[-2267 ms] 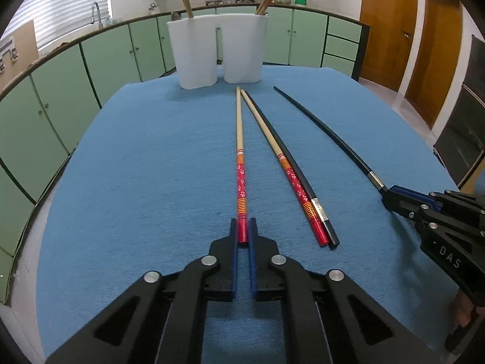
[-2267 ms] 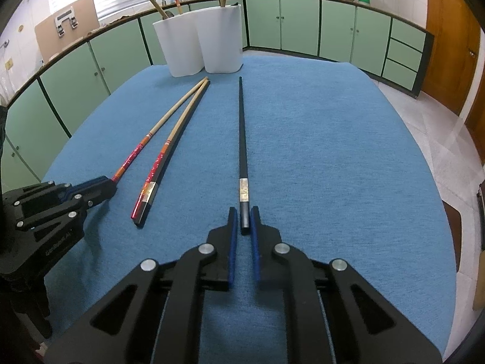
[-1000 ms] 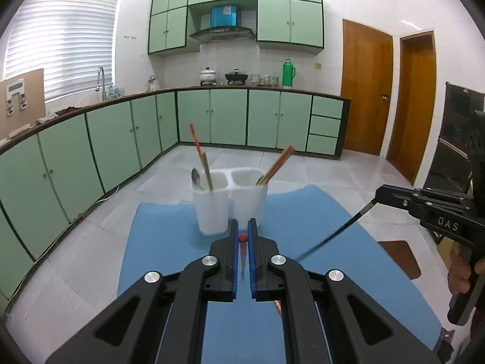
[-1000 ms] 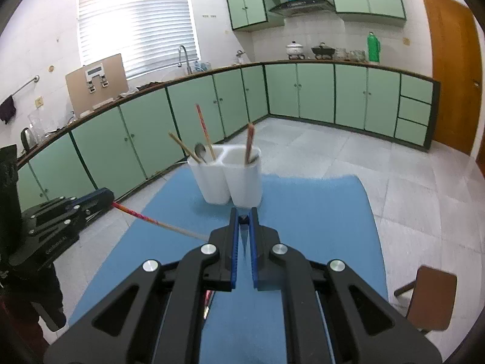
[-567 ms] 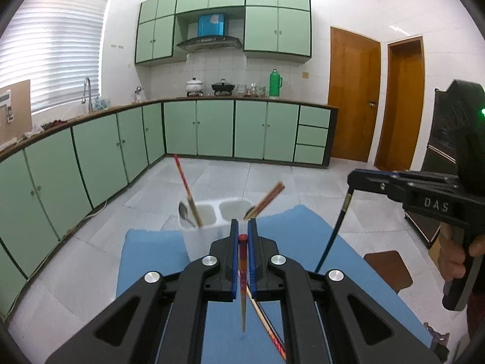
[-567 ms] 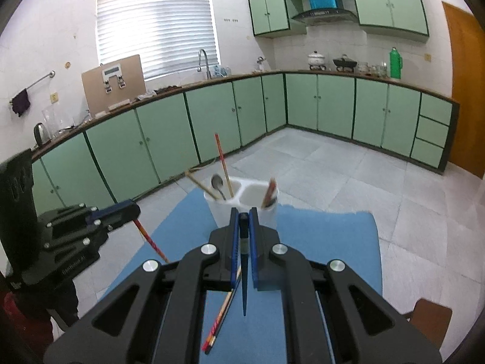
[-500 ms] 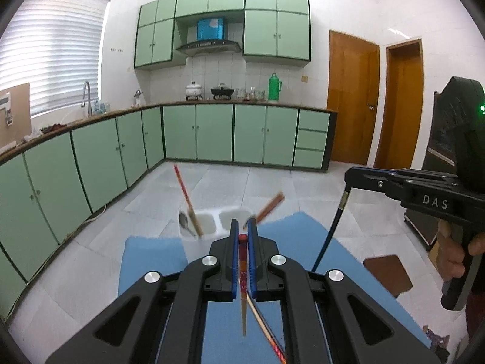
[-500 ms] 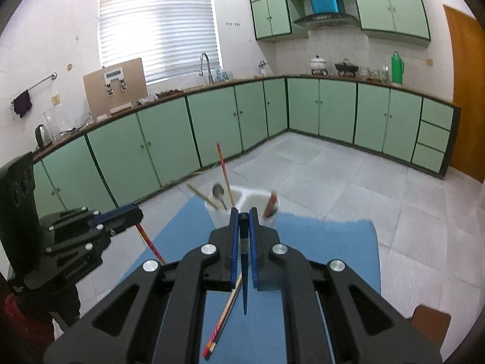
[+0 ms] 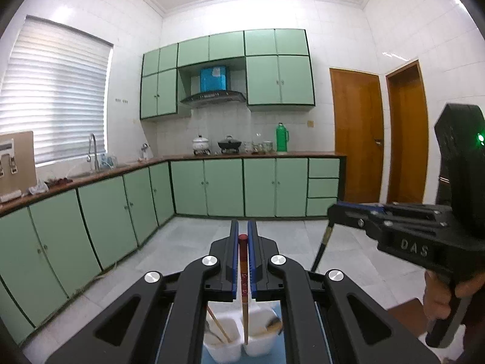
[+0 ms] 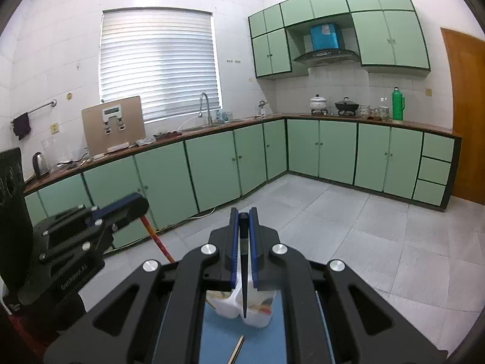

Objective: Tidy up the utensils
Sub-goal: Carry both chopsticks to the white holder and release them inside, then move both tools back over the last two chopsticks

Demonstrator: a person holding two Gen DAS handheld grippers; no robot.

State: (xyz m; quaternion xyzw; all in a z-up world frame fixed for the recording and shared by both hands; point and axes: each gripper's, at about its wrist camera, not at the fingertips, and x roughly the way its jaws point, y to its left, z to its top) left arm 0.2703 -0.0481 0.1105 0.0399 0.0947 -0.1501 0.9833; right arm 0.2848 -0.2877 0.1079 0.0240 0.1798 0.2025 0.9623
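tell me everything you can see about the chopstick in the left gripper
The red-topped chopstick is clamped near its rounded red end between the blue pads of the shut left gripper. It hangs nearly upright, tip down: glossy red with a patterned band at the top, then plain tan wood lower down. Its tip sits in line with the divider of the white holder below; whether it touches the holder cannot be told. The right wrist view shows its red shaft slanting down.

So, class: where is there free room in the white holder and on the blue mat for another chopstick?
Holder: left cup crowded with leaning utensils; right cup has one stick at its right edge, the rest open. Mat: bare strips either side of the loose chopstick, before the holder. The rest is hidden.
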